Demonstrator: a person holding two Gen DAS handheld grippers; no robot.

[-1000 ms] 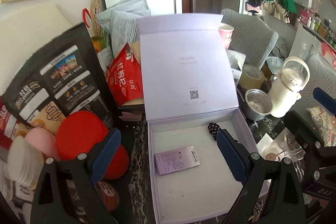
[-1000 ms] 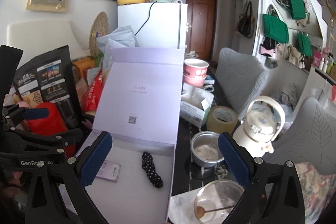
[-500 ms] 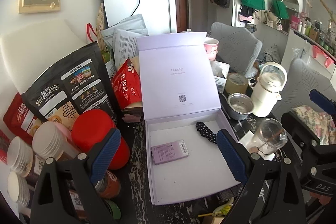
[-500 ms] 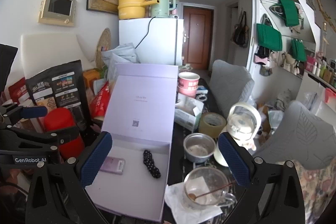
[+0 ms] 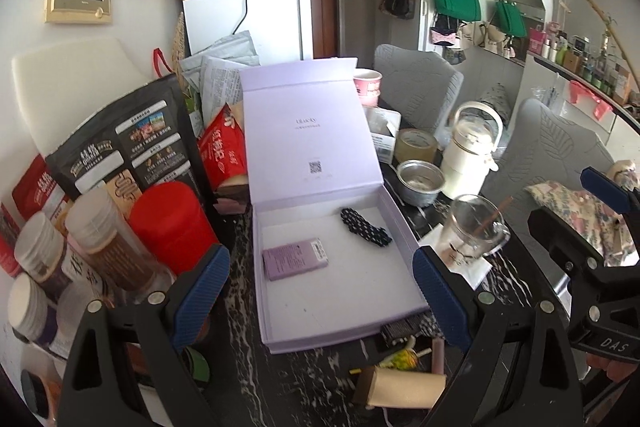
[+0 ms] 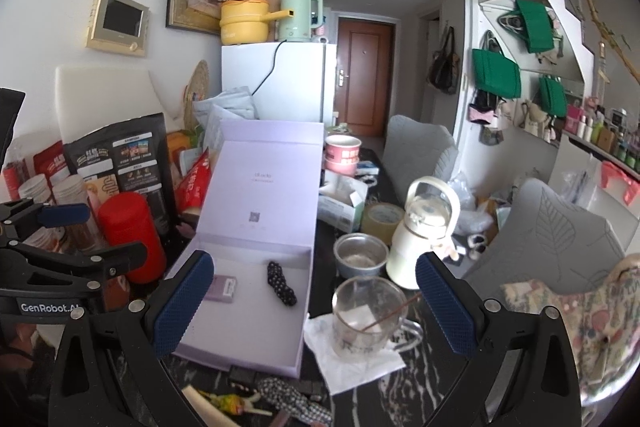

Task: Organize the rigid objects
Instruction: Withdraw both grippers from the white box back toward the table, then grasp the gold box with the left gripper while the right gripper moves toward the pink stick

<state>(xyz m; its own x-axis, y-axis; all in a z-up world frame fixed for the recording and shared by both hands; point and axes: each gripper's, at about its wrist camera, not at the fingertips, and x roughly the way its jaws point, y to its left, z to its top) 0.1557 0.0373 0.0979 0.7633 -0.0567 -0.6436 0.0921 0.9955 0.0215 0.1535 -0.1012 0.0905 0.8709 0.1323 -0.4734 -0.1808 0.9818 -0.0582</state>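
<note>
An open lilac box lies on the dark marble table with its lid upright. Inside lie a small purple packet and a black dotted hair clip. My left gripper is open and empty, held above the box's near edge. My right gripper is open and empty, above the box's right corner and a glass mug. Small loose items lie in front of the box, including a beige tube.
Left of the box stand a red canister, jars and snack bags. To the right are a steel bowl, a cream kettle jug, a tape roll and the mug on a napkin. Grey chairs stand behind.
Both grippers have pulled back and up from the box, so more of the table and the loose items in front of the box show. Both stay open and empty.
</note>
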